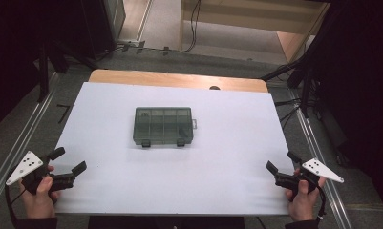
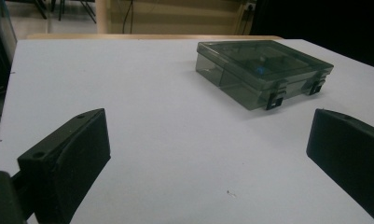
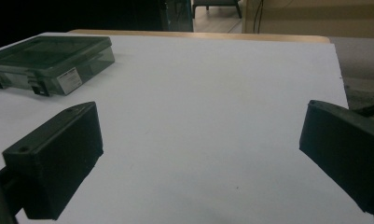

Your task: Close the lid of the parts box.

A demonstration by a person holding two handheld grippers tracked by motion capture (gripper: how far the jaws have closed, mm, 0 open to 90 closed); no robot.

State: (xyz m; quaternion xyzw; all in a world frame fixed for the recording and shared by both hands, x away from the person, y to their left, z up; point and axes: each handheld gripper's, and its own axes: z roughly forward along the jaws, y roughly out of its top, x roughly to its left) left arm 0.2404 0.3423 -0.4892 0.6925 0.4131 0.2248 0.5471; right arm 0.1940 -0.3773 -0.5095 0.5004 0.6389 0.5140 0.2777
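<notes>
Resting at the near corners of the white table [image 1: 218, 191], the left gripper [image 1: 67, 166] and right gripper [image 1: 281, 164] keep their jaws spread, holding nothing. Farther, the closed grey compartment box [image 1: 163, 126] lies near the middle.

right tool [image 3: 201, 154] jaws apart; closed organizer box [image 3: 49, 58] upper left

A box [image 1: 163, 126] lies on the table [image 1: 227, 181] at frame centre; the left gripper [image 1: 67, 168] sits lower left, the right gripper [image 1: 280, 168] lower right
</notes>
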